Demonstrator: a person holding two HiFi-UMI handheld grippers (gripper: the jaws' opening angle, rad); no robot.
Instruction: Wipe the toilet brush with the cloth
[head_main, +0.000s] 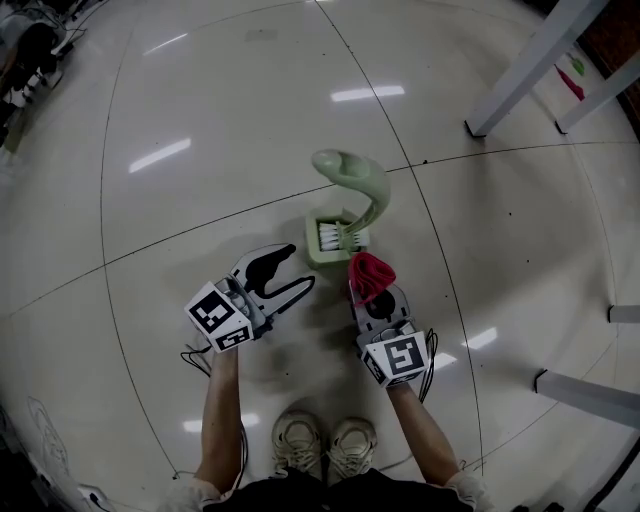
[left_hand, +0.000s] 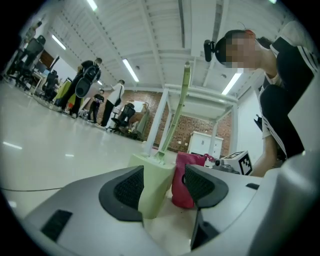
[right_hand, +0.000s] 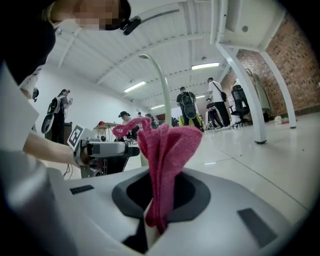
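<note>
Toilet brush: it stands in its pale green holder on the shiny floor, at 12 o'clock from both grippers.
Left gripper: it lies at 8 o'clock of the holder. In its own view the fingers are spread wide and the holder stands in the gap. We cannot tell if a pad touches it.
Right gripper: it lies at 5 o'clock of the holder. Its fingers are pressed together on the red cloth, which stands up out of them.
Head view only: we see the white bristles, the person's shoes at 6 o'clock and white table legs at 2 o'clock.
Gripper views only: we see people far behind. The brush rises thin and tall, and each view catches the other gripper.
</note>
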